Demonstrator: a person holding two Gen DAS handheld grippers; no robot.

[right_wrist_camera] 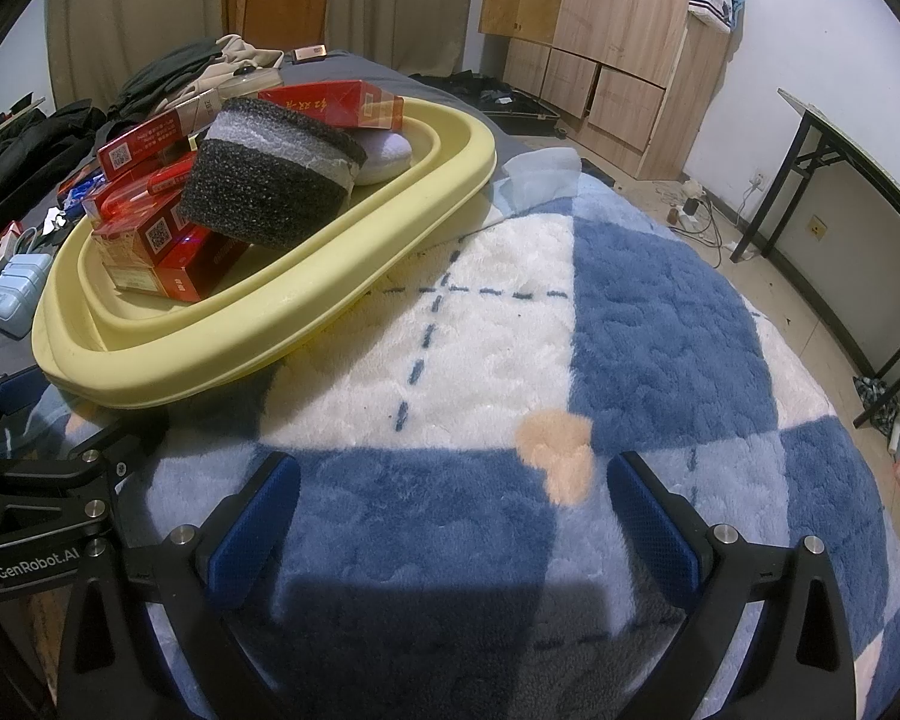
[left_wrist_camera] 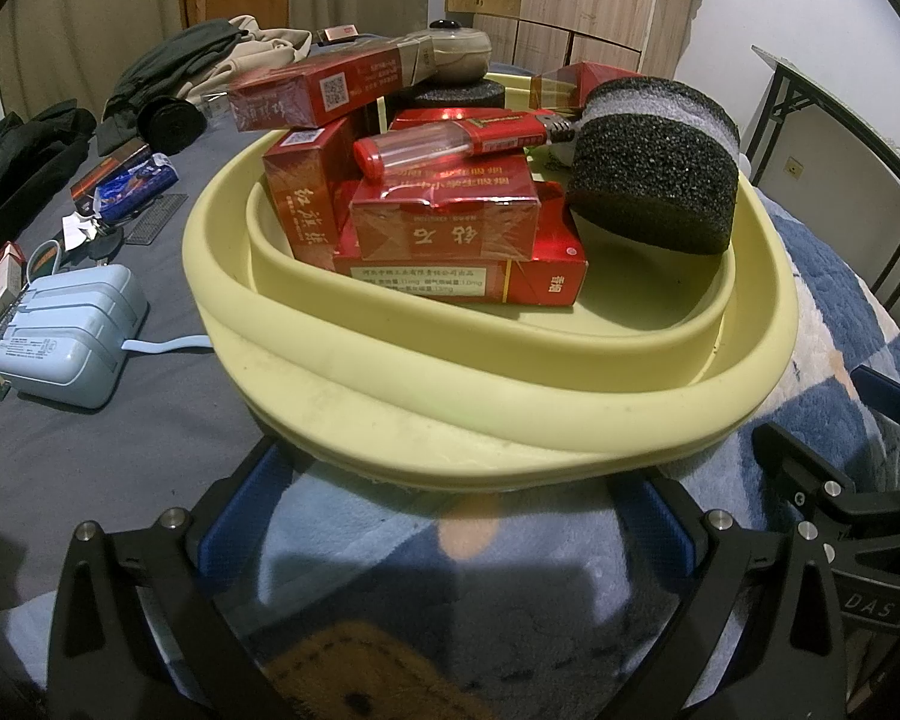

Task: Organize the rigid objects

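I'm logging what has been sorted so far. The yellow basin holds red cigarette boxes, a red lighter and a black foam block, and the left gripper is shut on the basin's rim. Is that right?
Not quite. In the left wrist view the left gripper is open, its fingers apart just short of the yellow basin rim. The red cigarette boxes, red lighter and black foam block are in the basin as you say.

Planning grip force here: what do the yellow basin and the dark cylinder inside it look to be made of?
The yellow basin looks like matte silicone or soft plastic: its thick rounded rim folds in collapsed tiers. The dark cylinder looks like porous foam, coarse and speckled, with a pale band; probably compressible, though that can't be confirmed.
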